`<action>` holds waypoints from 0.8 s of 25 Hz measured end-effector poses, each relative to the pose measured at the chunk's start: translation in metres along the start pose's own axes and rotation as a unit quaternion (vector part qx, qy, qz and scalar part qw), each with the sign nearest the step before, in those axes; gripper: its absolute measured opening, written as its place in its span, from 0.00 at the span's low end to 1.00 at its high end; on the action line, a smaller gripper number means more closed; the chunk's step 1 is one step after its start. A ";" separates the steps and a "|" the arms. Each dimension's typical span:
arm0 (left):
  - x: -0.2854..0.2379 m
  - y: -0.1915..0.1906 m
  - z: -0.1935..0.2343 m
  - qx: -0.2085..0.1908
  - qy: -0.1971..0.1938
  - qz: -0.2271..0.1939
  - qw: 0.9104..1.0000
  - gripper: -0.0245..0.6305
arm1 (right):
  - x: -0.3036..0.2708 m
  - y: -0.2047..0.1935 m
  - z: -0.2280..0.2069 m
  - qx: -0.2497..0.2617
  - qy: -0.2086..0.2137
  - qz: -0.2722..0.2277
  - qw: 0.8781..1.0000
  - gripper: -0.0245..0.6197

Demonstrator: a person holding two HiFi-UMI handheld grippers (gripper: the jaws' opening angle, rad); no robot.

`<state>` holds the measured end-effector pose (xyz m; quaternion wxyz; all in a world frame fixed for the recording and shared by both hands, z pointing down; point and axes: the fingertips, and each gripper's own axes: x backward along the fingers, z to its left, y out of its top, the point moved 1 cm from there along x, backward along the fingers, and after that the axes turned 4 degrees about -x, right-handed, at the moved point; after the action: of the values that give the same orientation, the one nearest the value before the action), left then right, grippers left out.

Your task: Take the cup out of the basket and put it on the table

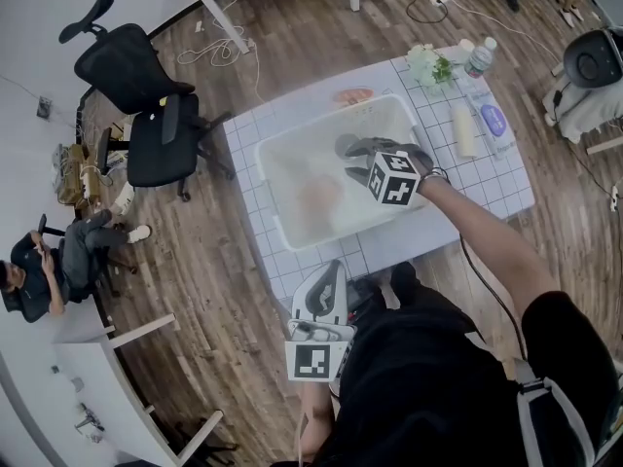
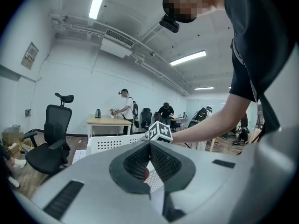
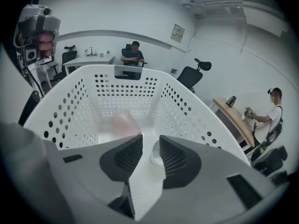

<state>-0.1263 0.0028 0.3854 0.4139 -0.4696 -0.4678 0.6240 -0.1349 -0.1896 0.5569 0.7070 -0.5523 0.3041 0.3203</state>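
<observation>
Cup (image 3: 155,154) sits between jaws of right hand-held gripper (image 3: 151,138)

The jaws of the right gripper (image 3: 151,137) stand apart inside the white basket (image 3: 183,107), over what looks like a cup (image 3: 155,156).

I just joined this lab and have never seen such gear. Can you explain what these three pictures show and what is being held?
No robot here: a person holds a two-jaw gripper in each hand. The head view looks down from a camera on the person's head; the other two cameras ride on the grippers and look along their jaws. On the table stands a white perforated basket, with a bottle and flowers nearby. The right gripper reaches into the basket, jaws apart, holding nothing; a pinkish cup lies on the basket floor ahead. The left gripper is near the person's body, jaws together, empty.
</observation>
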 end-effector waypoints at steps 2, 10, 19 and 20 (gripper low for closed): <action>0.001 0.000 0.001 0.003 0.003 0.001 1.000 0.05 | -0.010 -0.002 -0.001 0.002 0.002 0.010 1.000 0.22; 0.007 -0.010 0.010 -0.006 0.011 0.017 1.000 0.05 | -0.041 -0.023 -0.005 -0.052 0.011 0.045 0.998 0.22; 0.009 -0.015 0.019 0.000 0.016 0.018 1.000 0.05 | -0.059 -0.035 -0.006 -0.054 0.002 0.071 0.996 0.22; 0.009 -0.016 0.019 0.000 0.016 0.018 1.000 0.05 | -0.060 -0.037 -0.006 -0.052 0.002 0.075 0.996 0.22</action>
<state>-0.1459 0.0114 0.4010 0.4098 -0.4877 -0.4524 0.6242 -0.1432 -0.2091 0.6243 0.6508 -0.5647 0.3288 0.3866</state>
